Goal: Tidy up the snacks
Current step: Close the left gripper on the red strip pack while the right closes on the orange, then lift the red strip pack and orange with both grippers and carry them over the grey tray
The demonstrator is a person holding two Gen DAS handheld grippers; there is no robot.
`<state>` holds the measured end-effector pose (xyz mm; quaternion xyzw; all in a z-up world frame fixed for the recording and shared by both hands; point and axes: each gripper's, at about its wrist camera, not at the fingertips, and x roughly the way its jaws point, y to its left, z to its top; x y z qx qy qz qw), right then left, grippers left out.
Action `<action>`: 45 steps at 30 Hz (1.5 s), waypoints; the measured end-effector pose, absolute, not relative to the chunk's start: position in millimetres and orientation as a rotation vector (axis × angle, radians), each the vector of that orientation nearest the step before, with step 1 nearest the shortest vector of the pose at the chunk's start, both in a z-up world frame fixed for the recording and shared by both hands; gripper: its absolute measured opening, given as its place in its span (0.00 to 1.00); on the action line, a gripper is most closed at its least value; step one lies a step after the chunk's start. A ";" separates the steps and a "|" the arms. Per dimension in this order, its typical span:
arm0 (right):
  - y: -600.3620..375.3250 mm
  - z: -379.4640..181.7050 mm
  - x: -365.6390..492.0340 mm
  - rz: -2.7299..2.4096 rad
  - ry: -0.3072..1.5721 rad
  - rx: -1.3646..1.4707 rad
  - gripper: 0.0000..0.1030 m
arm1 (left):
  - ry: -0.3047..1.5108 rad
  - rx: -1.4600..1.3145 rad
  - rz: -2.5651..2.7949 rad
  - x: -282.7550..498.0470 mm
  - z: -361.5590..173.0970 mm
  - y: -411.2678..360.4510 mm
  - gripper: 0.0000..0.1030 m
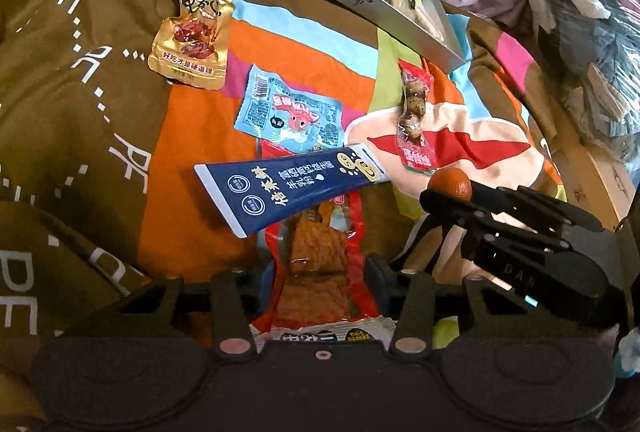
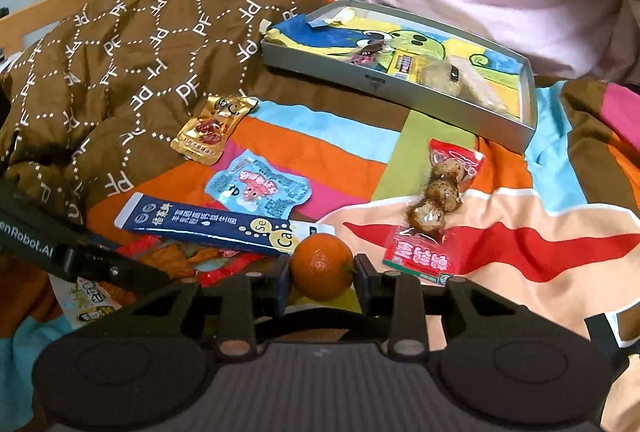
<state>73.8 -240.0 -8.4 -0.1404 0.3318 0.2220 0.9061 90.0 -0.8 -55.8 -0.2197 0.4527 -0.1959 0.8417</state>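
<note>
— From the right-hand camera, closest in, the right gripper is clamped on a small orange, pads pressing both sides. What does the other camera give you?

— Something yours barely shows: the left gripper has a red packet of brown tofu squares between its fingers. Whether the pads actually pinch it, I cannot tell. The orange is only a sliver here, past the right gripper's tip.

— Beyond them?

— A dark blue sachet lies across the red packet's far end. Past it, a light blue packet, a gold pouch further left, and a red-ended pack of speckled eggs to the right, all on the striped quilt.

— And furthest, the grey tray with a few snacks inside; I can't make out what they are. Its far corner is cut off in your view.
</note>
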 end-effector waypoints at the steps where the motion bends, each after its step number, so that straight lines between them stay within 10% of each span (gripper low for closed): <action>1: -239.4 -8.1 74.4 0.459 0.685 -0.290 0.36 | 0.952 -0.443 -0.409 89.3 -55.7 -3.2 0.52; 8: -235.8 -9.8 79.6 0.460 0.693 -0.290 0.36 | 0.949 -0.224 -0.430 90.8 -50.5 -35.9 0.85; 20: -235.5 -8.7 83.6 0.467 0.690 -0.280 0.36 | 0.949 0.003 -0.369 91.6 -51.2 -51.0 0.58; 45: -255.0 6.5 84.2 0.412 0.604 -0.206 0.36 | 1.033 -0.681 -0.504 80.0 -27.9 -3.3 0.56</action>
